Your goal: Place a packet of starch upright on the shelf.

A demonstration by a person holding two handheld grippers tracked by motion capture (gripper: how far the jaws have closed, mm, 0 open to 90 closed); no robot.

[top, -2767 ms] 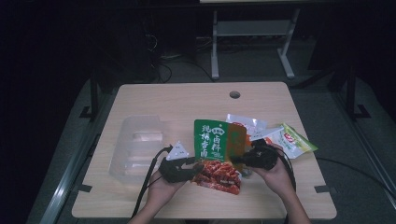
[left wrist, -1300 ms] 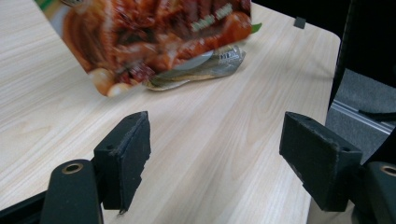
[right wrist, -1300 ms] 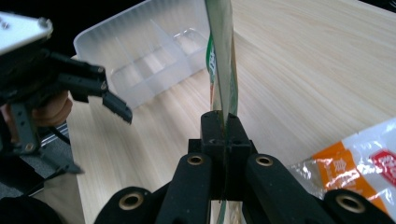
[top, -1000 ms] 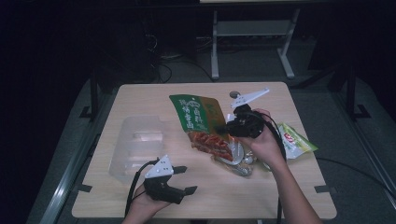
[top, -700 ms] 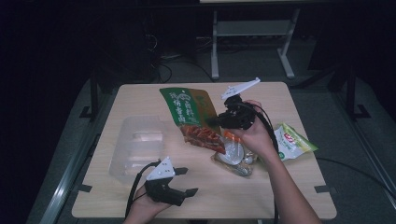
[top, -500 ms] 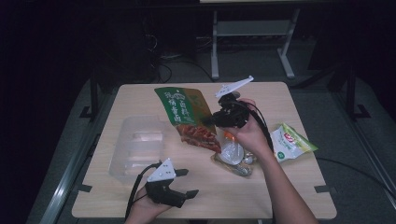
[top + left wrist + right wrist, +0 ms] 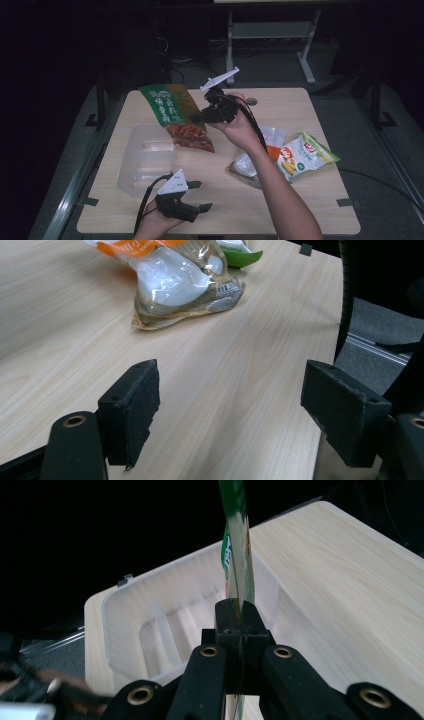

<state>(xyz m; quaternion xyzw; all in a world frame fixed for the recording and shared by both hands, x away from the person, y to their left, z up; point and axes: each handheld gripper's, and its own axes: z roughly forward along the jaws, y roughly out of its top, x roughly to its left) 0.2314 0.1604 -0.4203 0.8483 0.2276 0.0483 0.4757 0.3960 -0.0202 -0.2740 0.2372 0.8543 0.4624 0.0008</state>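
Right gripper (image 7: 202,116) pinches green-and-red foil snack bag (image 7: 175,116) edge | above clear plastic tray (image 7: 145,162), bench's left edge | left gripper (image 7: 200,195) wide, empty | risk: thin grip, bag slips, misses tray.

Glossy green foil snack bag (image 7: 172,112), translucent plastic tray (image 7: 145,160), matt pale wood-grain table (image 7: 320,205)

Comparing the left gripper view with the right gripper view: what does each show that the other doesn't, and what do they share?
Left gripper view alone: the left tool with its jaws wide apart and nothing between them, and a clear snack bag lying on the wood.

Right gripper view alone: the right tool shut on the edge of a green snack packet, held above a clear plastic bin.

Both: the light wooden table against dark surroundings.
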